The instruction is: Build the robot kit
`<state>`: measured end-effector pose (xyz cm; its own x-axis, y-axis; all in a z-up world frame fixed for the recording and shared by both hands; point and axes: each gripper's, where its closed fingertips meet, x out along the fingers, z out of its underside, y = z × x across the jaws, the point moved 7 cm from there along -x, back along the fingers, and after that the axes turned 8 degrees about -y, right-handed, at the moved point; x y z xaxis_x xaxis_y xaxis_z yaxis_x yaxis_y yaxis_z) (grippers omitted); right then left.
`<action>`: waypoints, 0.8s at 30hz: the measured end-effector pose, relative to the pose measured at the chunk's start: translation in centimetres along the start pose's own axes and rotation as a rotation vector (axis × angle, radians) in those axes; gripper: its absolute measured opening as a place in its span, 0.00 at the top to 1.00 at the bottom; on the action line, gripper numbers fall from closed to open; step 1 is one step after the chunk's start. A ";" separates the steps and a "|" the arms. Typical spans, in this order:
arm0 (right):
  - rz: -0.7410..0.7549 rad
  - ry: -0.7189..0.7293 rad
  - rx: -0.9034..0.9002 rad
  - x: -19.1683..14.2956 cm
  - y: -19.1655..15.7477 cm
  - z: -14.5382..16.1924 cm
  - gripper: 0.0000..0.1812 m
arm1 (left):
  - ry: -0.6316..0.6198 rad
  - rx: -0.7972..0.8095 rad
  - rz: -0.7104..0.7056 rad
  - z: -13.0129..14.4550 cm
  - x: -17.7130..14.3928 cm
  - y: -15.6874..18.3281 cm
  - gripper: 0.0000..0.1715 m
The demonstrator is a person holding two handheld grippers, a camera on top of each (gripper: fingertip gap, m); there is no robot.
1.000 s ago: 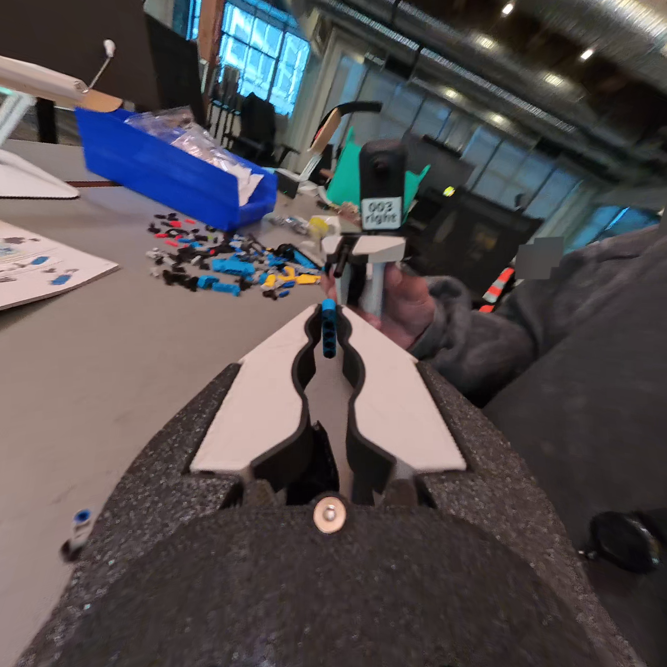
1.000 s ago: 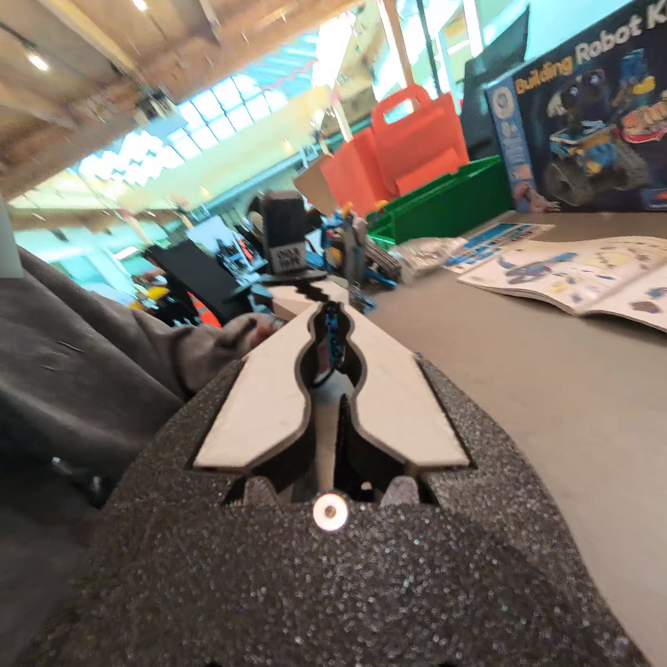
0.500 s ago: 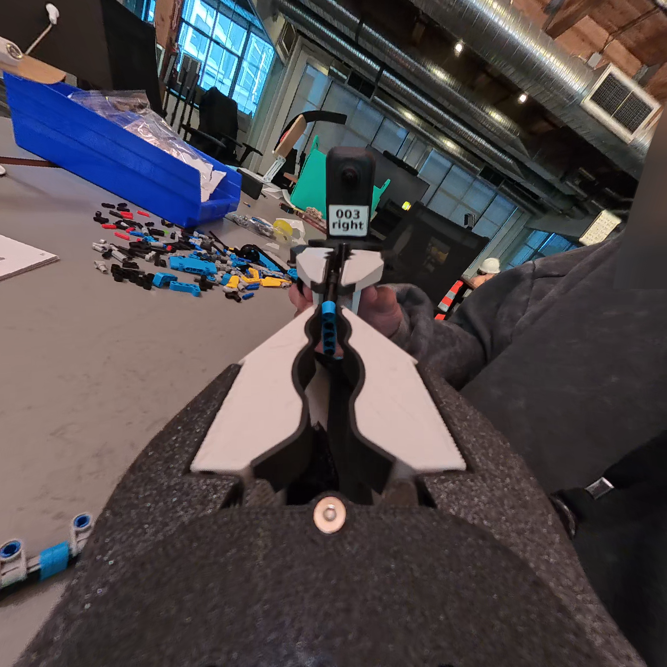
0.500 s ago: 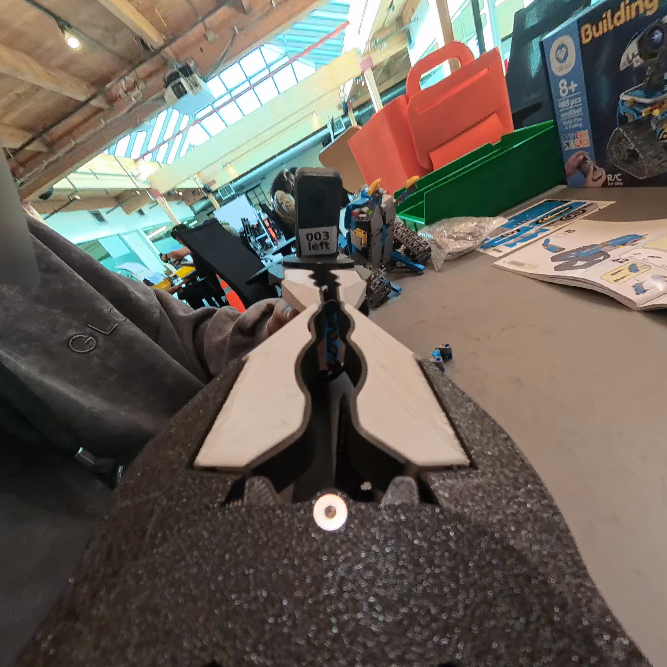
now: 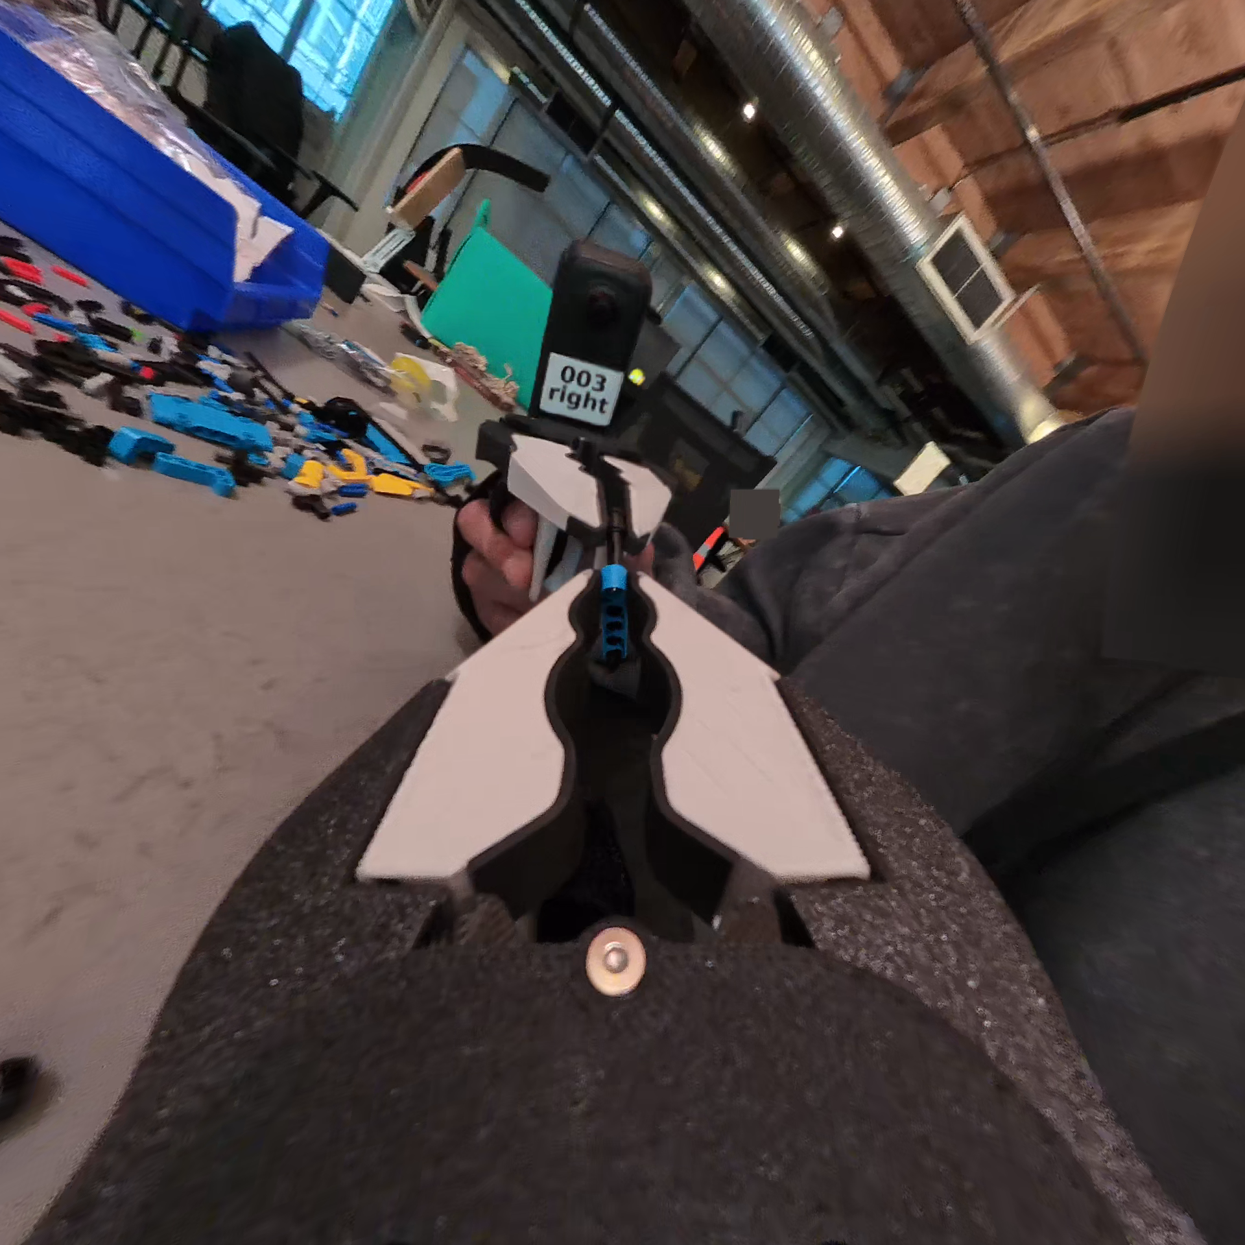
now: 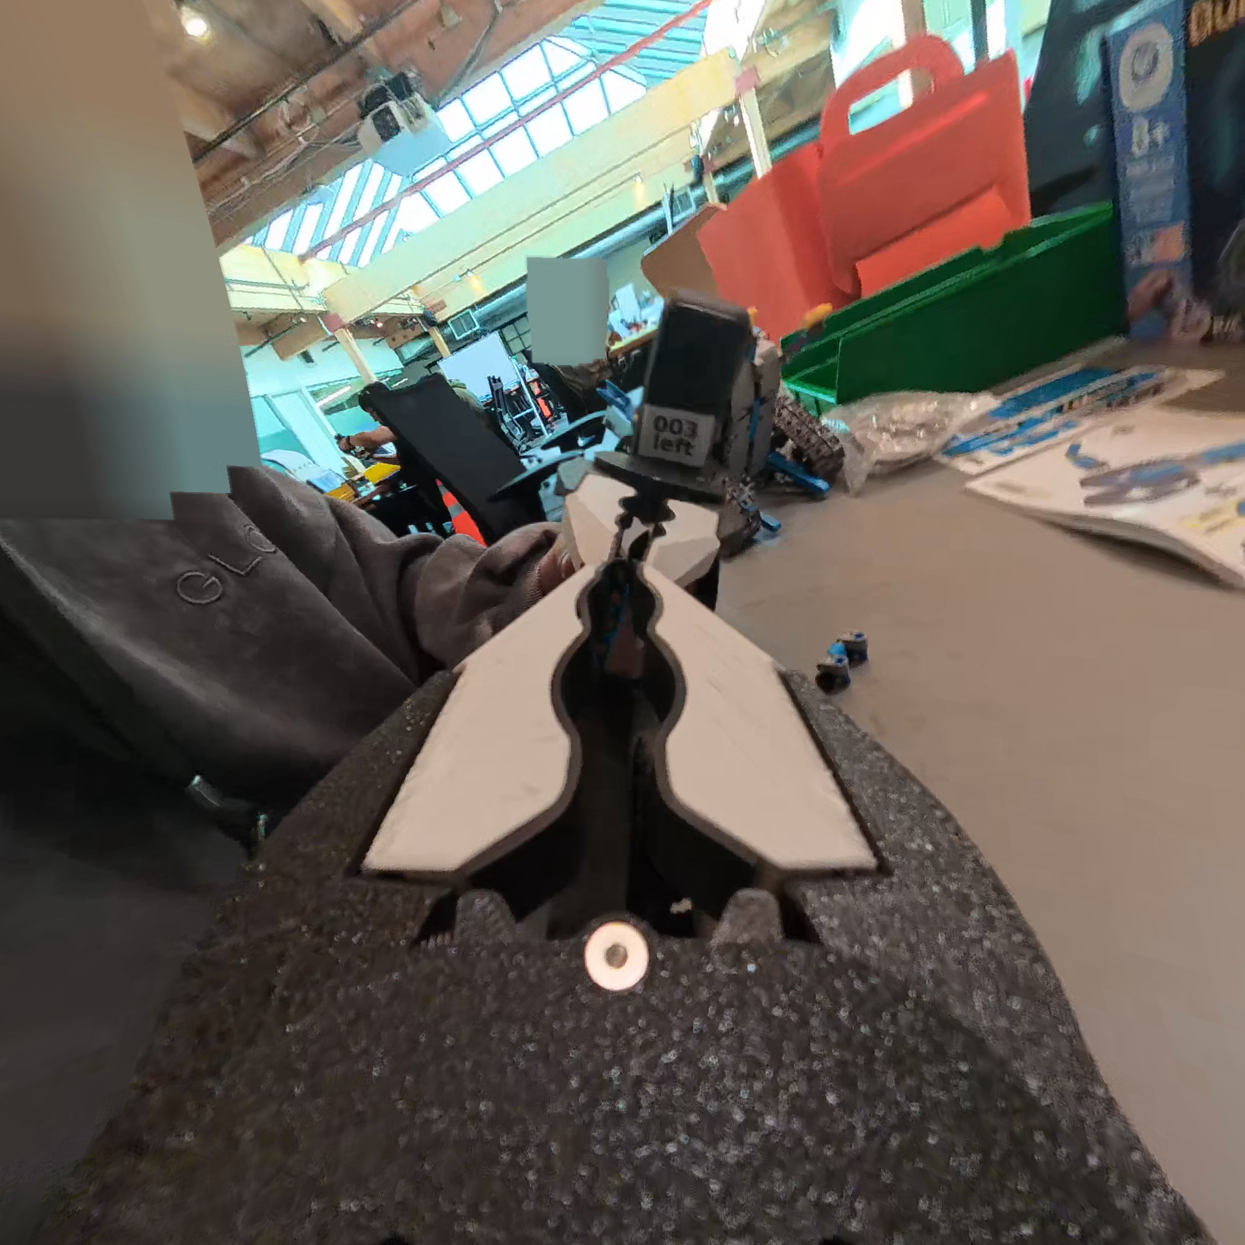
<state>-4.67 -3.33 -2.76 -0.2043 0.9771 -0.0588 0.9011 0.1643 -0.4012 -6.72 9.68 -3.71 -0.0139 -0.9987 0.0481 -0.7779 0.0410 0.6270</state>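
Note:
My left gripper [image 5: 614,586] is shut on a short blue beam with holes [image 5: 614,616], held above the grey table [image 5: 202,674]. My right gripper [image 5: 610,522] faces it tip to tip. It is shut on a thin black rod [image 5: 614,535] whose end meets the end of the blue beam. In the right wrist view my right gripper [image 6: 618,583] is shut on a thin dark and blue piece [image 6: 614,610]. The left gripper [image 6: 636,539] stands just beyond, almost touching. A hand [image 5: 498,559] holds the right gripper.
A spread of small blue, black, yellow and red parts [image 5: 202,431] lies before a blue bin [image 5: 135,215]. The right wrist view shows a small blue part [image 6: 839,663], an open booklet [image 6: 1111,498], a tracked model [image 6: 802,438], a green bin [image 6: 943,337] and an orange carton [image 6: 876,202]. Left and right tips are no more than a few centimetres apart.
The two grippers have come closer and lined up tip to tip, so the black rod now meets the blue beam. Both stay shut, and both views have tilted upward.

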 end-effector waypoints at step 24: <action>0.079 -0.424 0.018 -0.3 1.1 2.9 0.98 | -0.372 0.307 -0.358 3.0 2.0 -1.4 0.97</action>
<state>-4.72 -3.80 -5.82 -0.2776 0.8439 -0.4590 0.9144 0.0855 -0.3957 -7.54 7.52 -6.88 0.1066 -0.8944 -0.4344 -0.9200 -0.2545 0.2982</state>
